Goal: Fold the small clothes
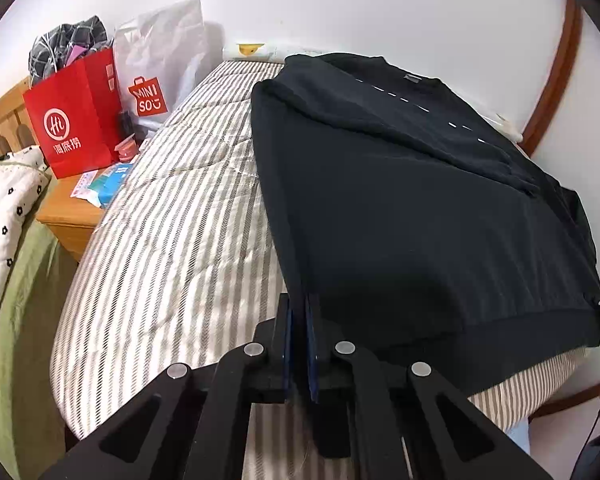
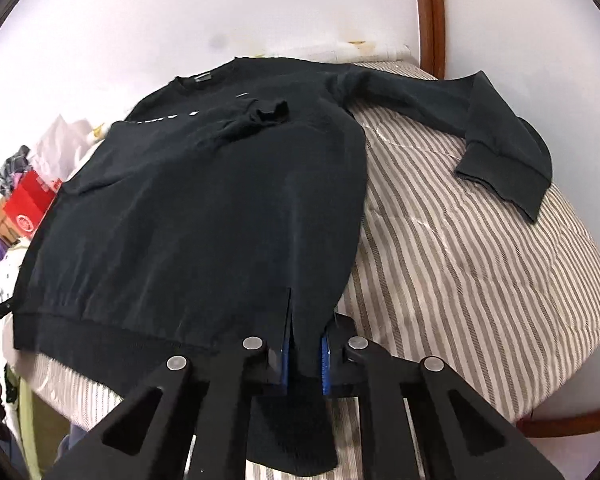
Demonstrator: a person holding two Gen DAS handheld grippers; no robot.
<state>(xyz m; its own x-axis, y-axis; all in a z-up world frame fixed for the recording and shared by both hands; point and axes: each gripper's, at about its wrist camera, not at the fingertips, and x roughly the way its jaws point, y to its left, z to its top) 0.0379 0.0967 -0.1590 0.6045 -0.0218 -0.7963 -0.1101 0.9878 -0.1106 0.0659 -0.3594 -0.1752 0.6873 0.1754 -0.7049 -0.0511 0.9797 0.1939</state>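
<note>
A black sweatshirt (image 1: 400, 208) lies on a striped bed (image 1: 172, 220), collar toward the wall. One sleeve is folded across the chest (image 2: 256, 118); the other sleeve (image 2: 496, 152) lies stretched out to the right on the bedding (image 2: 480, 280). My left gripper (image 1: 300, 308) is shut on the sweatshirt's hem corner at its left side edge. My right gripper (image 2: 304, 344) is shut on the hem (image 2: 140, 328) at the sweatshirt's right corner, with cloth hanging down between its blue pads (image 2: 325, 364).
A wooden nightstand (image 1: 70, 220) stands left of the bed with a red paper bag (image 1: 72, 120), a white Miniso bag (image 1: 156, 68) and small packets. A floral quilt (image 1: 4, 200) lies at far left. White wall behind; a curved wooden frame (image 2: 432, 16) at right.
</note>
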